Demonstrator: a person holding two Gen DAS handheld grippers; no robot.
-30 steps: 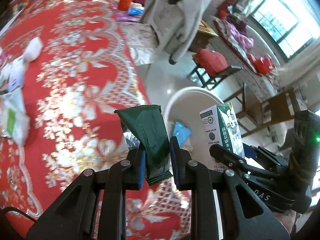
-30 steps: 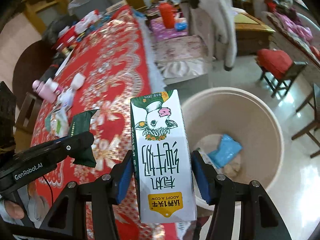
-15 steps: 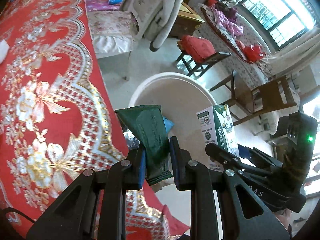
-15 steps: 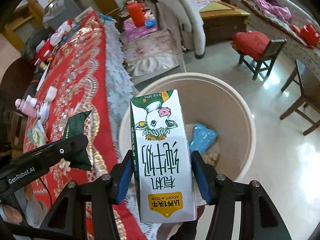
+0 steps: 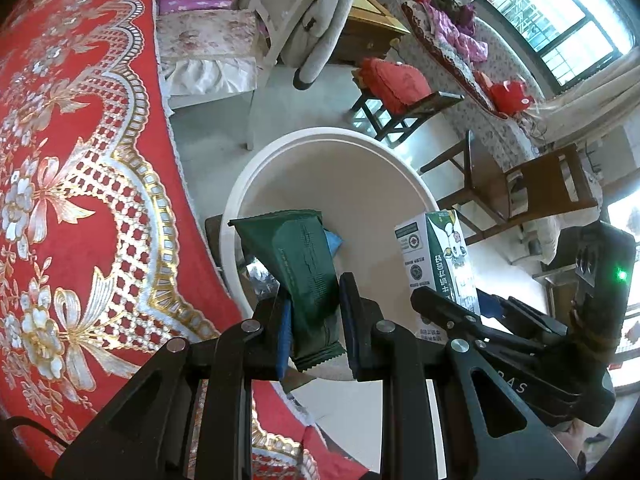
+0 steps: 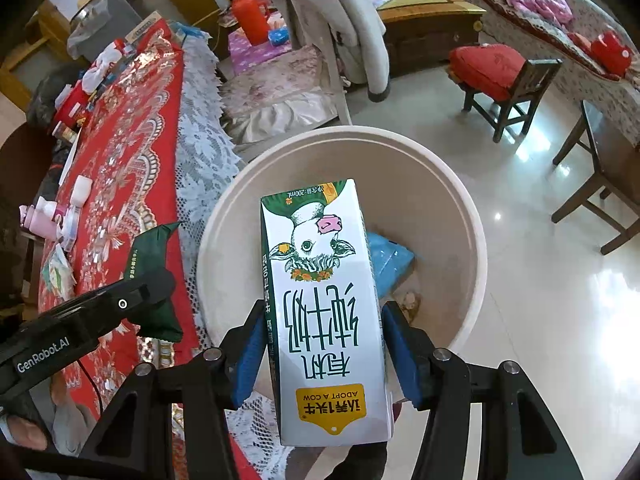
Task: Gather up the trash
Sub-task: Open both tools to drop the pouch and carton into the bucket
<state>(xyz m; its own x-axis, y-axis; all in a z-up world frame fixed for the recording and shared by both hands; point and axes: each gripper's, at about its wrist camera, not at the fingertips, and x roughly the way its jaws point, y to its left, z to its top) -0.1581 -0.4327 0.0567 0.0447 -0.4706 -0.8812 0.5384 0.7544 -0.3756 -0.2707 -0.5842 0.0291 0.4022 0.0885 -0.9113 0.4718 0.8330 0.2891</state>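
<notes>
Right gripper (image 6: 324, 344) jaws clamp an inverted milk carton (image 6: 324, 312) reading "ADOPT A COW", hiding part of the bin (image 6: 472, 240) beneath; left gripper (image 5: 314, 320) jaws pinch a green wrapper (image 5: 304, 272), print illegible, over the bin's rim beside the red-clothed surface (image 5: 80, 160).

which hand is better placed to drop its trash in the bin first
Right, probably. Its gripper holds the milk carton squarely over the bin, while the left gripper's green wrapper hangs near the rim.
</notes>
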